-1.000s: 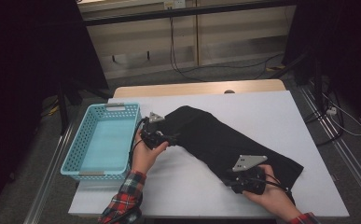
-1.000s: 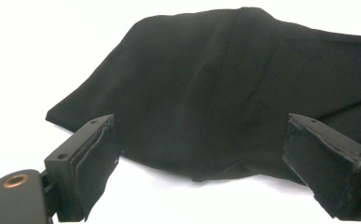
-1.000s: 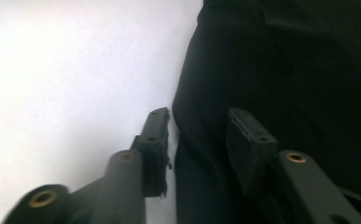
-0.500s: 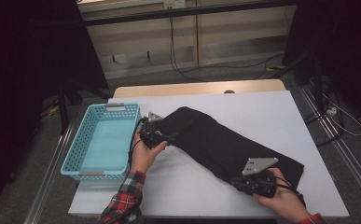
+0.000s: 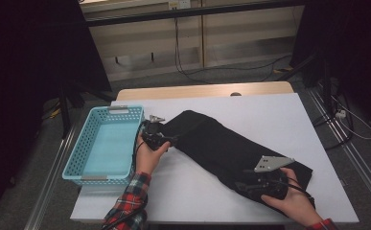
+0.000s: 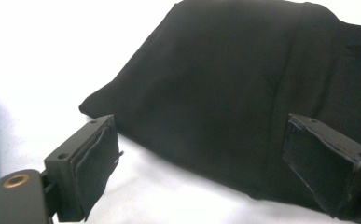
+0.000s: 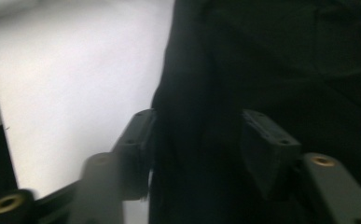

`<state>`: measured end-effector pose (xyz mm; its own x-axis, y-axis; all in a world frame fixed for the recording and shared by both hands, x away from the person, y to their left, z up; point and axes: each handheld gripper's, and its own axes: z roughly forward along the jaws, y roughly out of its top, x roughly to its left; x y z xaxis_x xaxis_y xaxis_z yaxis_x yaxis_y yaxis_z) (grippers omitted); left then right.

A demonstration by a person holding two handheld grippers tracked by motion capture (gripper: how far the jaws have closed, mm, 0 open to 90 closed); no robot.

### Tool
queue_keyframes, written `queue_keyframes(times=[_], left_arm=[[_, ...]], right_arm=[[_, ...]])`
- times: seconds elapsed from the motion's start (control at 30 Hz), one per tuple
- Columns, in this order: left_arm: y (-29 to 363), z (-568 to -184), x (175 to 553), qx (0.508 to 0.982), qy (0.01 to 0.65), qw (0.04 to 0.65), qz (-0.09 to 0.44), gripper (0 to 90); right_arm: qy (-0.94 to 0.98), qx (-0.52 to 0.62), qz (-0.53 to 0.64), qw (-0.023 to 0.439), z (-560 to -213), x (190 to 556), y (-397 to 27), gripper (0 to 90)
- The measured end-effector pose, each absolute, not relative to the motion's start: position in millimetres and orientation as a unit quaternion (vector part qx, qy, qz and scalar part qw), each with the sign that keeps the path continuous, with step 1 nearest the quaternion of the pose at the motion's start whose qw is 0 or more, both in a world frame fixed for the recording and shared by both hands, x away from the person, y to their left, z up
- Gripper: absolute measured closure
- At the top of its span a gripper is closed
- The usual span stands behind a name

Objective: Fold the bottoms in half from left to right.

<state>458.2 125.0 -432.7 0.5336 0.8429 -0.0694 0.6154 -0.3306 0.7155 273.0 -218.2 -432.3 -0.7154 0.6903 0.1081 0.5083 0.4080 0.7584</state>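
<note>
High view: white table [image 5: 269, 115], grey floor [image 5: 183, 81].

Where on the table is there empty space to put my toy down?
The far right of the table, beyond the black cloth, is bare. So is the near strip between the two hands. The basket is empty too. It's crowded along the cloth, where both grippers work.

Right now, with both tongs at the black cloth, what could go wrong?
1. The right tongs have just been opening, jaws apart around a fold of the black cloth; that end may drop.
2. The left tongs stand open, so a pull could drag the cloth unheld toward the blue basket.
</note>
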Motion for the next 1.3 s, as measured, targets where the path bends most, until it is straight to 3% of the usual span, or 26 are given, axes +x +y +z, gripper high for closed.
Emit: queue_keyframes(times=[0.33, 0.77, 1.1, 1.3], left_arm=[[119.4, -436.8, 469.5, 0.794, 0.464, 0.345, 0.187, 15.1], [124.3, -448.5, 476.8, 0.791, 0.468, 0.338, 0.204, 12.0], [125.4, -460.2, 479.1, 0.785, 0.493, 0.327, 0.181, 8.7], [123.4, -457.4, 478.3, 0.783, 0.502, 0.322, 0.174, 16.7]], right_arm=[[0.822, 0.376, 0.409, 0.129, -432.2, 276.6, -223.4, 32.1], [0.807, 0.406, 0.409, 0.133, -437.4, 284.1, -232.4, 21.3], [0.808, 0.403, 0.409, 0.130, -436.8, 283.1, -229.3, 20.6], [0.809, 0.401, 0.410, 0.130, -436.3, 283.0, -229.2, 20.5]])
